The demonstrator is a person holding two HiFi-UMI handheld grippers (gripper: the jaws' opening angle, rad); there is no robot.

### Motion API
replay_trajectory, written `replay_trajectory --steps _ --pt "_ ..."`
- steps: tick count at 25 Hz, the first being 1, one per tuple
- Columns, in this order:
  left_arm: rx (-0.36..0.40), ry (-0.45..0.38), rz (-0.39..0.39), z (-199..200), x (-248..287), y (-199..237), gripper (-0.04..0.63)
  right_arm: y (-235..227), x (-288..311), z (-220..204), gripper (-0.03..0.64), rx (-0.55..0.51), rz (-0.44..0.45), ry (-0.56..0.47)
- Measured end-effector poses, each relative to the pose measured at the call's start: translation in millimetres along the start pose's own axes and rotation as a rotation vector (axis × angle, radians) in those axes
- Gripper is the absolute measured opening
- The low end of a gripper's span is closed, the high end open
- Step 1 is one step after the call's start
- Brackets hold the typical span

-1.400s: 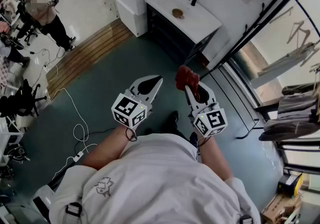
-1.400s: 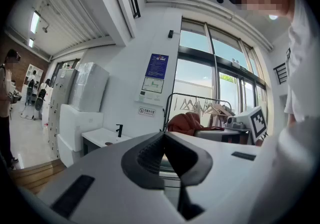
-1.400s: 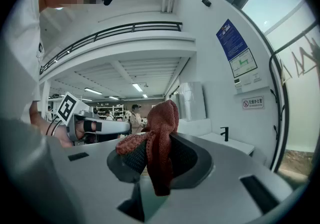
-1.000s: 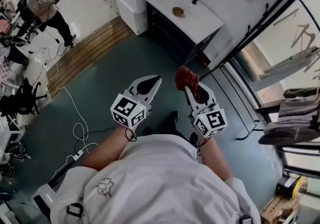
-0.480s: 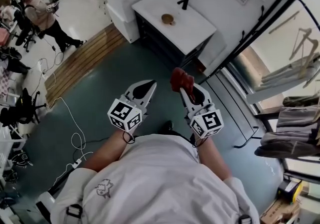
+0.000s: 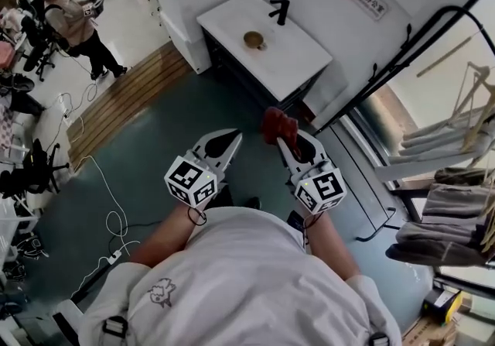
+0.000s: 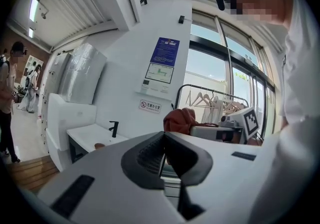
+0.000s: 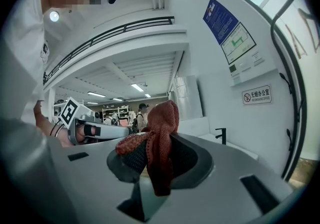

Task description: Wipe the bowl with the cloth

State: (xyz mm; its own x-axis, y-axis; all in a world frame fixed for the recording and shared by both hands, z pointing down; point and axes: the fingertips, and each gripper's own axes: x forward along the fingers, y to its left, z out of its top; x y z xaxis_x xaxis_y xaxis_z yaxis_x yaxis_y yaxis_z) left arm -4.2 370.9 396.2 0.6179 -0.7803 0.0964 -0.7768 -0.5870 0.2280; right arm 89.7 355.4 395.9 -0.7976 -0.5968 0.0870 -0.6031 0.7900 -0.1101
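While right hand-held gripper (image 6: 283, 140) clamps cloth (image 6: 277, 121), bowl (image 6: 253, 39) on counter (image 6: 290, 59)

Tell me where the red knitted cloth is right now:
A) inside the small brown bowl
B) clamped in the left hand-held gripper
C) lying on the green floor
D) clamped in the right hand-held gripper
D: the red knitted cloth is pinched between the jaws of the right hand-held gripper, the left hand-held gripper is shut on nothing, and the small brown bowl sits far ahead on the white counter.
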Motion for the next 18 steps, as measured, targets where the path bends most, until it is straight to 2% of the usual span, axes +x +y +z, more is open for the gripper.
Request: replay_trajectory --steps 7,13,18 --pt "-0.006 0.006 -0.022 11 34 54 0.014 -27 55 1 0.110 0.016 0.004 0.015" --pt "-0.037 -0.015 -0.054 35 56 129 0.014 -46 131 12 0.112 -0.007 -0.007 0.038" --pt "-0.023 -0.012 -0.086 61 59 193 0.014 -50 196 25 0.112 -0.016 -0.036 0.037"
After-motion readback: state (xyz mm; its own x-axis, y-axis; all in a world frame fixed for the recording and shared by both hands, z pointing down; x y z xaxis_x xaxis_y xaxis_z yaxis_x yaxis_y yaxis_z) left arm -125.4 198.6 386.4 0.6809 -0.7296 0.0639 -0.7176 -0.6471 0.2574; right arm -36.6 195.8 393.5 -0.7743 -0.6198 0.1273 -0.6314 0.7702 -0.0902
